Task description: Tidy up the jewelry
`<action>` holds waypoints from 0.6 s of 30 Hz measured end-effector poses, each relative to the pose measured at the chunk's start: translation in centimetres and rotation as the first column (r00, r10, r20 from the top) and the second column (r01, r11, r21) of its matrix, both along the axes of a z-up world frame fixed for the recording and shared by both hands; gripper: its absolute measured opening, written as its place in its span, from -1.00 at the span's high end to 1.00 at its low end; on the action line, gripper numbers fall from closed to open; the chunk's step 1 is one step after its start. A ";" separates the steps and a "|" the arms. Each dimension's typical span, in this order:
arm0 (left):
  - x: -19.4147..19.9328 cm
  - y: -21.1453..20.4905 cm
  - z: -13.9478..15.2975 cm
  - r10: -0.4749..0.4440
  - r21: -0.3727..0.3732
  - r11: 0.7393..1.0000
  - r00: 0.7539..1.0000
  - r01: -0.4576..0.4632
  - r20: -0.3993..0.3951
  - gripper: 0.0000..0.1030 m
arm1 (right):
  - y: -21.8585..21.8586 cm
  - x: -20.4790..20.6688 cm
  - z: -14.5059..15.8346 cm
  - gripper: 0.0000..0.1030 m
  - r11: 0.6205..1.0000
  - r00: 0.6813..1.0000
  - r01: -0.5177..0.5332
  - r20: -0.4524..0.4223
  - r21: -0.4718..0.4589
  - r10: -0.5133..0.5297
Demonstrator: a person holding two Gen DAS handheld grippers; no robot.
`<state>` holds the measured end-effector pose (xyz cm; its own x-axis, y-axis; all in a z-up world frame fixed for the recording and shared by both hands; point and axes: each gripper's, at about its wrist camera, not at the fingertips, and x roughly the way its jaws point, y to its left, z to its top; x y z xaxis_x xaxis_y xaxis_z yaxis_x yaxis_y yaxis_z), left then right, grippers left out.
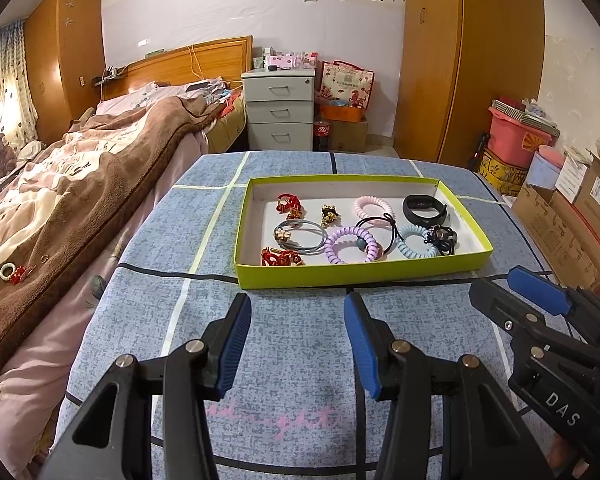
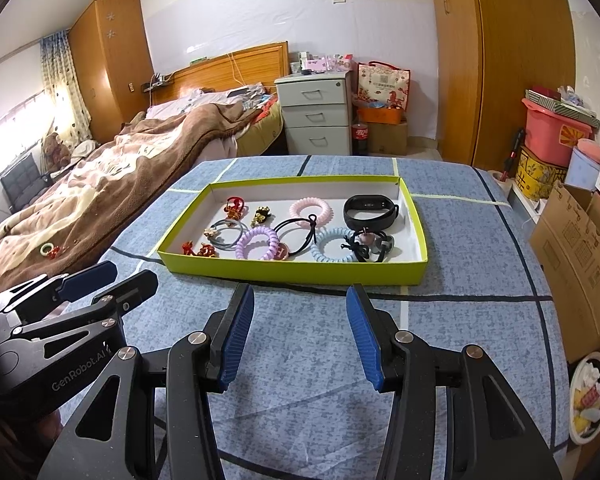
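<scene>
Left wrist view: both grippers, left gripper point(image 1: 296, 312) and right gripper point(image 2: 300, 304), gape wide over speckled blue cloth point(image 1: 300, 340), with curly hair ties point(image 1: 352, 245) in the green cardboard box point(image 1: 360, 274) mid-frame.

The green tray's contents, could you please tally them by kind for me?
In the green tray:
Spiral coil hair ties: 3 (pink, purple, light blue)
Elastic hair ties: 3 (grey, black, black cluster)
Red-and-gold ornaments: 2
Black-and-gold charm: 1
Black fitness band: 1
Total: 10

Left gripper point(image 1: 298, 344) jaws apart, right gripper point(image 2: 300, 340) likewise, both empty
</scene>
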<state>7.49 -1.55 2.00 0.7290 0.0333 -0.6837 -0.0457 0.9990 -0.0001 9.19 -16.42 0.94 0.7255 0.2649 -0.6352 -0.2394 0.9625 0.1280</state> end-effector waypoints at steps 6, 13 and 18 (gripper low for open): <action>0.0 0.0 -0.1 0.003 -0.003 1.000 1.000 -0.003 -0.003 0.02 | 0.1 0.0 0.0 0.05 1.000 1.000 0.000 -0.003 -0.005 0.000; 0.0 -0.1 -0.2 -0.008 -0.004 1.000 1.000 0.008 -0.005 0.02 | 0.2 -0.2 -0.1 0.05 1.000 1.000 0.002 -0.004 -0.002 -0.002; 0.0 -0.1 -0.2 -0.008 -0.003 1.000 1.000 0.008 -0.006 0.02 | 0.3 -0.3 -0.1 0.05 1.000 1.000 0.002 -0.004 -0.002 -0.002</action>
<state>7.51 -1.66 1.84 0.7251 0.0256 -0.6881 -0.0377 0.9993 -0.0026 8.87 -16.12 0.89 0.7235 0.2617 -0.6388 -0.2367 0.9633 0.1266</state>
